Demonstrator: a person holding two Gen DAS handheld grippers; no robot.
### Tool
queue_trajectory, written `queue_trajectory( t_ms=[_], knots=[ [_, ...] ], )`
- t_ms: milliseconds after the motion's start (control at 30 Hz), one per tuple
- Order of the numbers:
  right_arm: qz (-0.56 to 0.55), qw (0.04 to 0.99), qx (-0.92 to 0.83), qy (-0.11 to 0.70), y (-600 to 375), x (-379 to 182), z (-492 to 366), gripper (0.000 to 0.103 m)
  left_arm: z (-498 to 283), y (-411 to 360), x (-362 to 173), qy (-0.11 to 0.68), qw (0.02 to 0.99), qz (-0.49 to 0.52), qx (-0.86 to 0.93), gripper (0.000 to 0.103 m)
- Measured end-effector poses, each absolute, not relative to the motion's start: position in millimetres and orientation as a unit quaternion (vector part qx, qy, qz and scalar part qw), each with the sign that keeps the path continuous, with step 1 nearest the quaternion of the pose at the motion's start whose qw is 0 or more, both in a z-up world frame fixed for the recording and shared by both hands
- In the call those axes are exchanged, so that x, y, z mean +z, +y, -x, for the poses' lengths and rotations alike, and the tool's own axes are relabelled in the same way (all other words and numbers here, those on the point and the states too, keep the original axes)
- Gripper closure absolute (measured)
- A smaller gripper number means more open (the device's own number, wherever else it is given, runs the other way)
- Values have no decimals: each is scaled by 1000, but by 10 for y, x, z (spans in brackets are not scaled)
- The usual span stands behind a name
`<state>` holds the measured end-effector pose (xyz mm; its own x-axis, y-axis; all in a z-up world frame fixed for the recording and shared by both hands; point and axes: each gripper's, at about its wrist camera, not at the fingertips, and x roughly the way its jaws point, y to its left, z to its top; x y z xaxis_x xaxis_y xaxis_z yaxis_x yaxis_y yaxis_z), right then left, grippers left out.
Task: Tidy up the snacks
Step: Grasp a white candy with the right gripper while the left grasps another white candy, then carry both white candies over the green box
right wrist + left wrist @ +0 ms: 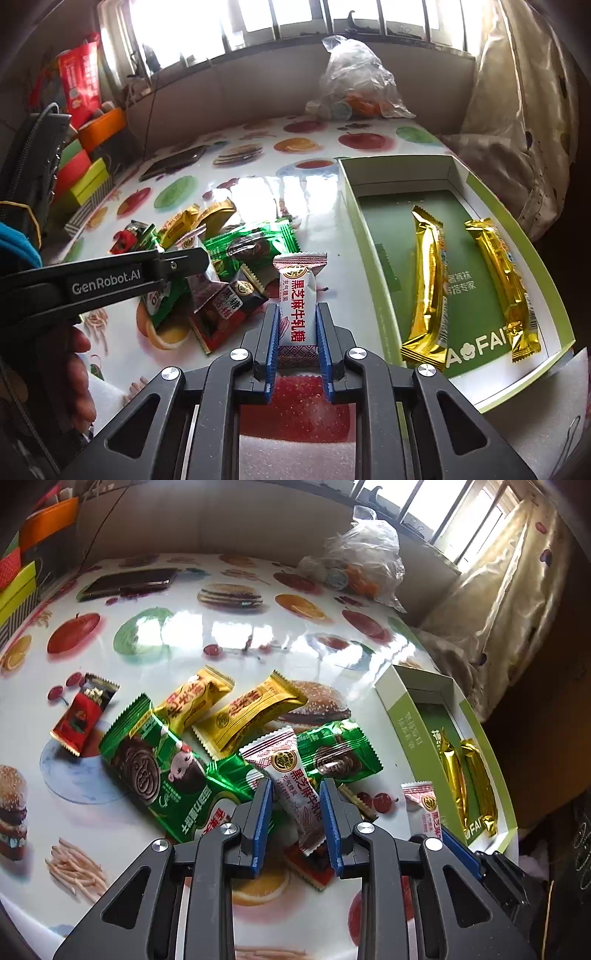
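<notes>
While nearly closed, right hand-held gripper (pixel 297 325), clamping nougat candy (pixel 298 295)

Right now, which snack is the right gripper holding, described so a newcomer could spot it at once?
Start at the green-rimmed box on the table's right side, where two gold bars lie. Just left of it, the right gripper pinches a white candy packet upright between its blue fingers. It alone stands clear of the pile, showing bold red lettering and a round gold emblem.
</notes>
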<state>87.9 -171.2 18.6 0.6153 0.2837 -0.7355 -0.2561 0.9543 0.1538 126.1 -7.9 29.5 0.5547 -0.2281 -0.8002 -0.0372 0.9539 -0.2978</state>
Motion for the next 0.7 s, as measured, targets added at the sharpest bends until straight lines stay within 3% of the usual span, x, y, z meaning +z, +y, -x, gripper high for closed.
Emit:
queue_trajectory(
  t_ms=[567,700],
  knots=[
    [-32,900,150,408,-1783,204,-856,85,-1289,-225,259,471,878,86,-25,76],
    [-33,901,149,407,-1784,208,-845,85,-1261,-249,278,466,882,70,-23,82]
  ],
)
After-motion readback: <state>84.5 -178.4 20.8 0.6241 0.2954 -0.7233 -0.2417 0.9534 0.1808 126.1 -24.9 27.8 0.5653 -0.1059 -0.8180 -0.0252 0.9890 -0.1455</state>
